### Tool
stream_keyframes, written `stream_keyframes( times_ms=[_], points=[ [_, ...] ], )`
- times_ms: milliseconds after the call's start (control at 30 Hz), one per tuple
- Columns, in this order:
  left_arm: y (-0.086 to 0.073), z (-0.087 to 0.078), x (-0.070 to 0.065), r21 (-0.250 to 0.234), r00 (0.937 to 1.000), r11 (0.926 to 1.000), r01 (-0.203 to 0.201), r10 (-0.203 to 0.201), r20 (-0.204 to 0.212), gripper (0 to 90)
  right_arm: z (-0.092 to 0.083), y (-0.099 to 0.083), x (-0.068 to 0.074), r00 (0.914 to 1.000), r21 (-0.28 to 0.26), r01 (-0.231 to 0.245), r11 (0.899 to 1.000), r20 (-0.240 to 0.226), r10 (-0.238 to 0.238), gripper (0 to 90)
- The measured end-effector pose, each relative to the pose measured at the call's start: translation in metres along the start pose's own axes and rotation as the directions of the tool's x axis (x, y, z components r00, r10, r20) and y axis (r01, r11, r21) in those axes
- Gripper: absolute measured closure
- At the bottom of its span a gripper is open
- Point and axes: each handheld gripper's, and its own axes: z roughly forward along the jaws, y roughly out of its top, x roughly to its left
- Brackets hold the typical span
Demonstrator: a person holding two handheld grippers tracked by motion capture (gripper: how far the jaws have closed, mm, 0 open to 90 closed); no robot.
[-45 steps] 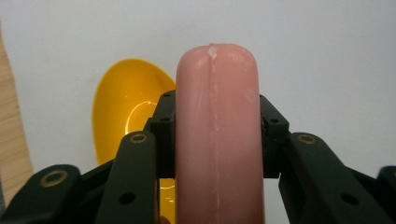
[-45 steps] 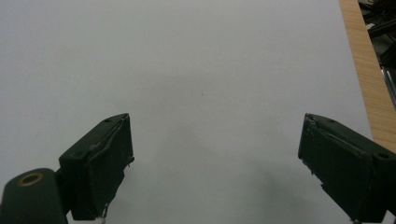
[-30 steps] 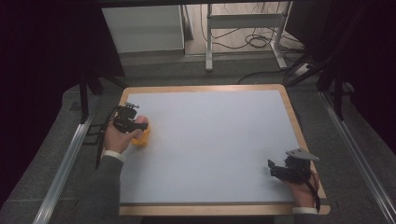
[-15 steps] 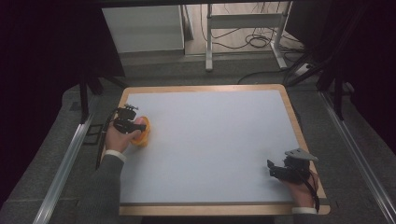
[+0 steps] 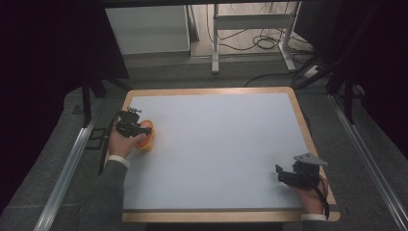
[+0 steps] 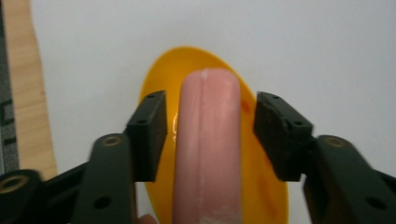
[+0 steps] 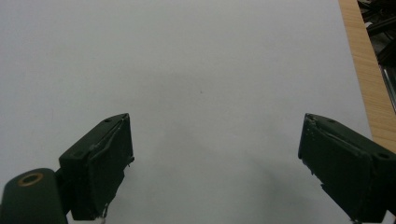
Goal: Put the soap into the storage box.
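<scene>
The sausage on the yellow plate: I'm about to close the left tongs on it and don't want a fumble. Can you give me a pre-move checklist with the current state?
1. Left tongs open wider than the sausage: ok.
2. Sausage centred between the jaws, a gap on each side: ok.
3. Sausage lies over the yellow plate: ok.
4. Jaws low enough to catch the sausage: cannot tell.
5. Right tongs open, over bare white table, away from the plate: ok.

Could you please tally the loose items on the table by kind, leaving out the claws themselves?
Sausage: 1
Yellow dish: 1
Total: 2, both between the open jaws of the left claw.
</scene>
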Motion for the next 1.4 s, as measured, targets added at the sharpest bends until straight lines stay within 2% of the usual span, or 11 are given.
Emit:
stream_keyframes(
  times_ms=[133,200,300,367,500,667,733,867,1067,1200,1400],
  points=[
    [0.0,-0.009,0.0,-0.052,1.0,0.9987,-0.003,0.003,0.003,32.1,0.0,0.0,0.0,1.0,-0.002,-0.001,1.0,0.0,0.001,9.7],
    [0.0,-0.014,0.0,-0.079,0.9997,0.9969,-0.007,0.009,0.021,31.5,0.0,0.0,0.0,1.0,-0.003,0.0,1.0,0.001,0.0,9.7],
    [-0.001,-0.019,-0.003,-0.085,0.9982,0.9963,-0.012,0.017,0.058,30.5,0.0,0.0,0.0,1.0,-0.004,0.001,1.0,0.002,-0.001,9.7],
    [-0.002,-0.022,-0.006,-0.094,0.9974,0.9952,-0.028,0.034,0.063,30.2,0.0,0.0,0.0,1.0,-0.001,0.003,1.0,0.002,-0.003,9.7],
    [-0.005,-0.027,-0.016,-0.085,0.9927,0.9946,-0.059,0.067,0.1,31.1,0.0,0.0,0.001,1.0,-0.002,0.001,1.0,0.003,-0.001,9.7],
    [-0.013,-0.035,-0.029,-0.122,0.9867,0.9893,-0.08,0.096,0.132,30.9,-0.001,0.001,0.0,1.0,-0.002,0.002,1.0,0.004,-0.002,9.7],
    [-0.018,-0.037,-0.033,-0.147,0.9844,0.9848,-0.092,0.112,0.136,31.3,-0.001,0.001,0.0,1.0,-0.003,0.002,1.0,0.005,-0.002,9.7],
    [-0.028,-0.038,-0.041,-0.141,0.9805,0.9851,-0.098,0.12,0.156,31.7,-0.001,0.001,0.001,1.0,-0.001,0.004,1.0,0.003,-0.004,9.7],
    [-0.047,-0.041,-0.051,-0.167,0.9724,0.9823,-0.084,0.118,0.201,31.4,-0.001,0.001,0.002,0.9999,0.0,0.011,1.0,0.002,-0.011,9.7],
    [-0.062,-0.039,-0.058,-0.159,0.9669,0.9824,-0.097,0.131,0.219,31.0,0.0,0.001,0.003,0.9999,0.001,0.015,1.0,0.002,-0.015,9.7],
    [-0.086,-0.032,-0.067,-0.147,0.9664,0.9845,-0.095,0.127,0.224,30.3,0.0,0.001,0.004,0.9999,0.0,0.017,1.0,0.003,-0.017,9.7]
  ],
)
